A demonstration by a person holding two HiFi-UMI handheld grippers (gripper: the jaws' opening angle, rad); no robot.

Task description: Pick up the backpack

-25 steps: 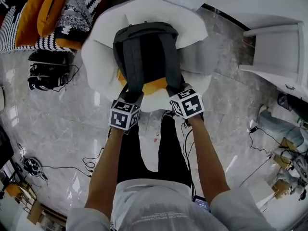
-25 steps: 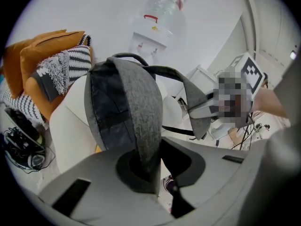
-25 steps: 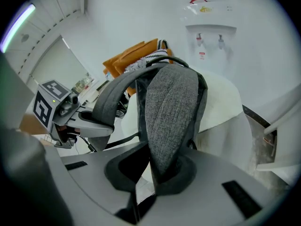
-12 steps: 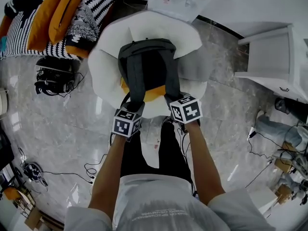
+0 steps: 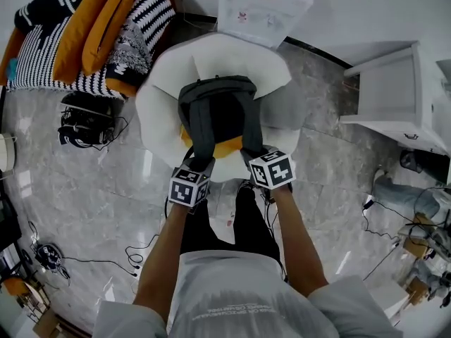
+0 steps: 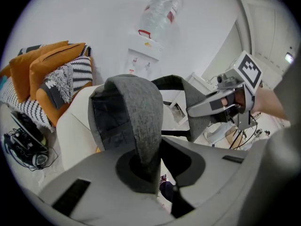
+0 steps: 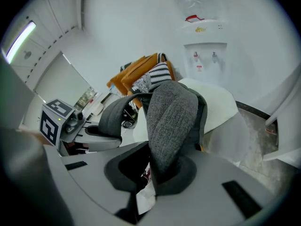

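Backpack [image 5: 217, 111] just beyond both grippers, over white cushioned chair [image 5: 158, 104], left gripper [image 5: 199, 164] pinching one grey shoulder strap [image 6: 141, 121], right gripper [image 5: 251, 155] clamped on other strap [image 7: 171, 117]

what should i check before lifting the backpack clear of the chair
1. Left gripper shut on the left strap: ok.
2. Right gripper shut on the right strap: ok.
3. Both grippers level with each other in the head view: ok.
4. Backpack bottom free of the white chair and the orange cushion: cannot tell.
5. Floor by the feet free of snags: not ok, a cable lies near the left leg.
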